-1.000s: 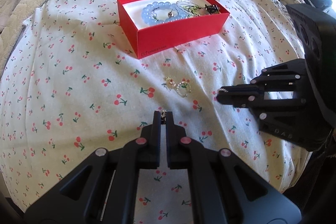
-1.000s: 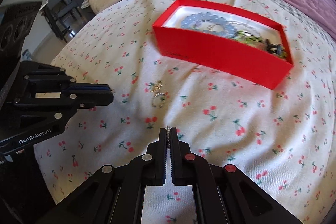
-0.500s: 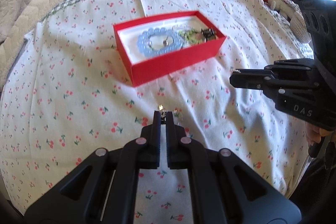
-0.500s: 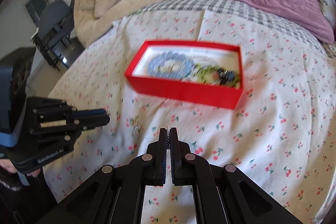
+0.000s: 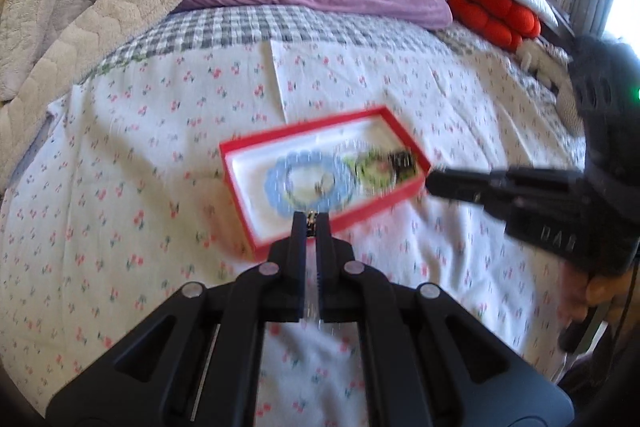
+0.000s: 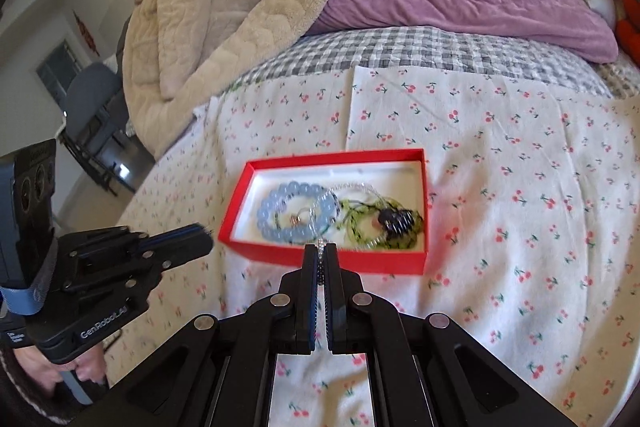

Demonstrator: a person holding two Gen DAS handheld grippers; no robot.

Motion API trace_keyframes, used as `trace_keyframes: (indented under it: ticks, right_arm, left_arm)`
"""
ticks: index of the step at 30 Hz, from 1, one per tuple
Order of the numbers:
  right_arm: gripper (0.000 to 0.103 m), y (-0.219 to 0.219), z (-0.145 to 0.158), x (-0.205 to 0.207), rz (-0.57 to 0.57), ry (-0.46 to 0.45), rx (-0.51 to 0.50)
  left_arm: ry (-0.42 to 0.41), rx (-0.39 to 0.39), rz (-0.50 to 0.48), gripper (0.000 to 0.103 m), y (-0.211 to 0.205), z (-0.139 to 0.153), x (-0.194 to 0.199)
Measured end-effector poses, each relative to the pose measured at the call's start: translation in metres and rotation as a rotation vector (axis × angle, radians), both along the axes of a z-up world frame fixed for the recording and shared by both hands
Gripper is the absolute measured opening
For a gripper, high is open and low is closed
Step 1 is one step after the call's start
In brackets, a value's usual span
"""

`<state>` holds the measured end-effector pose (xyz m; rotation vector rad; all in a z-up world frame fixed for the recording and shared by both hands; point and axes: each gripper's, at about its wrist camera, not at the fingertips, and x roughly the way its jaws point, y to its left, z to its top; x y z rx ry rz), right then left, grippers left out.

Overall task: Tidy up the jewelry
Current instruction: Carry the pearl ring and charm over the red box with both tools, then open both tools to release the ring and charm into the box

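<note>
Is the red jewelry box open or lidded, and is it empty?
Open and not empty: the red box has no lid on it, and a blue bead bracelet and green beaded pieces lie inside.

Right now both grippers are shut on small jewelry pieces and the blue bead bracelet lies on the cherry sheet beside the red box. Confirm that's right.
One detail is wrong: the blue bead bracelet lies inside the red box, not on the cherry sheet. The right wrist view shows it clearly. The left gripper and right gripper do each have their jaws shut on a small jewelry piece.
</note>
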<state>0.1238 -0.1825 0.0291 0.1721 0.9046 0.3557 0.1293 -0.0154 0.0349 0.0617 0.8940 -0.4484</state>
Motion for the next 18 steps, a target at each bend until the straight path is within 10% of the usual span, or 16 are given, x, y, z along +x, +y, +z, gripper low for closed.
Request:
trace_keyframes:
  ticks: [18]
  right_arm:
    - [0.004,-0.002,-0.031,0.035,0.006,0.032,0.037]
  left_arm:
    - [0.012,-0.077,-0.004,0.005,-0.021,-0.037,0.046]
